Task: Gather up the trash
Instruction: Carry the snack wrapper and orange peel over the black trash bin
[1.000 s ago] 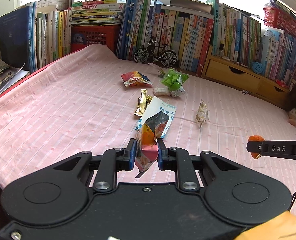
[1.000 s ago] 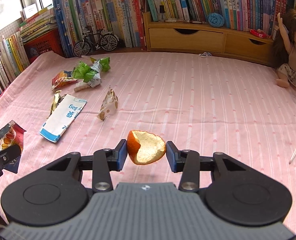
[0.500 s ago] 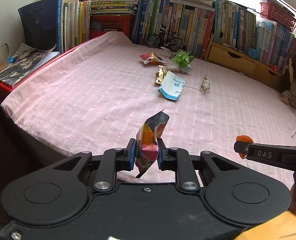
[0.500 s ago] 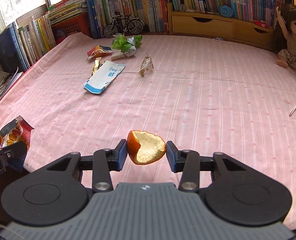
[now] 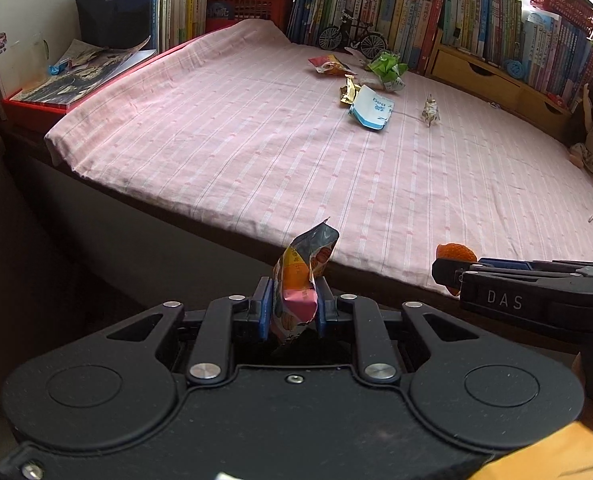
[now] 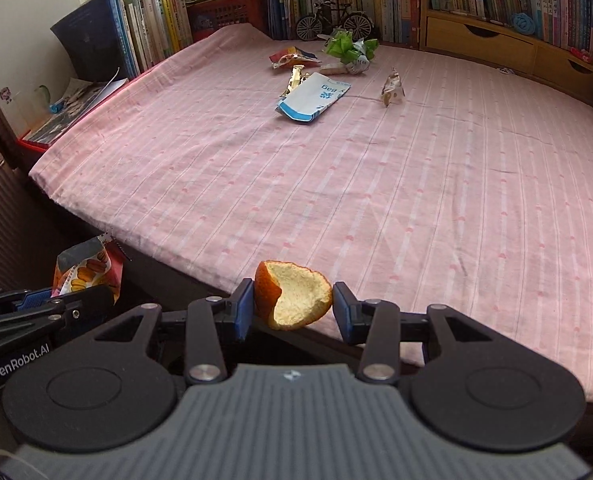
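The left gripper (image 5: 292,304) is clamped on a snack wrapper (image 5: 302,276), light and crinkly, pinched low where it is folded. The right gripper (image 6: 292,306) pinches an orange peel (image 6: 294,300), stiff but brittle, across its curve. Both hang at the near edge of the bed (image 6: 416,200). More wrappers (image 6: 314,98) lie at the far side, with open sheet between.
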`<state>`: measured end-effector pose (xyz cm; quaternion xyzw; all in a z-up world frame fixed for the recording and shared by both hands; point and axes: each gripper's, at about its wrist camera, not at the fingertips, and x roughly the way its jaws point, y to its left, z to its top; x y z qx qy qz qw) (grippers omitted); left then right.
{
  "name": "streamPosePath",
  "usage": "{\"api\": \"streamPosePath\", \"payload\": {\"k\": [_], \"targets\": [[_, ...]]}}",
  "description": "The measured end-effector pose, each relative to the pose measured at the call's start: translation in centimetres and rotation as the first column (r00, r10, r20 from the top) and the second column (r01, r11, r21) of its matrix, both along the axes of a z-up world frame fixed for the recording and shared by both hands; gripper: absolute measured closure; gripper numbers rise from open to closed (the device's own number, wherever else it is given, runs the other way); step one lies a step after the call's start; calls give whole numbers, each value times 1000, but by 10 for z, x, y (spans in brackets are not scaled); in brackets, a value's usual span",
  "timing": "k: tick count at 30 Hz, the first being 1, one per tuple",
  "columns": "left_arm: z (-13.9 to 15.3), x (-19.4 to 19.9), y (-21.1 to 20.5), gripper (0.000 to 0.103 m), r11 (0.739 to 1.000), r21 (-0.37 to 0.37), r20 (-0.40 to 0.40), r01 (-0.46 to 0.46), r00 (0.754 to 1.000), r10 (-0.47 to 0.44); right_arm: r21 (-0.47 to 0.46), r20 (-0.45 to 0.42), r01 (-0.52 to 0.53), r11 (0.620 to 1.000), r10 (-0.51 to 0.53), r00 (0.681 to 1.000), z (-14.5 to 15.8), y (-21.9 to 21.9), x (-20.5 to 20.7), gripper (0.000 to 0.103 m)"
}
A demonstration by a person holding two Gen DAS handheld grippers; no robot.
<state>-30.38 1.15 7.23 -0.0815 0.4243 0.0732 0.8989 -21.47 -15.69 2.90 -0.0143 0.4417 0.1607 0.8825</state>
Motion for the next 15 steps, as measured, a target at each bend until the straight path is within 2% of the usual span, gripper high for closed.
{"api": "streamPosePath", "payload": {"k": [15], "targets": [[-47,-17,17,83,998,-39,-91,-49,995,45,-42,-54,-105,994,103,993,-32,24,-25,56]]}}
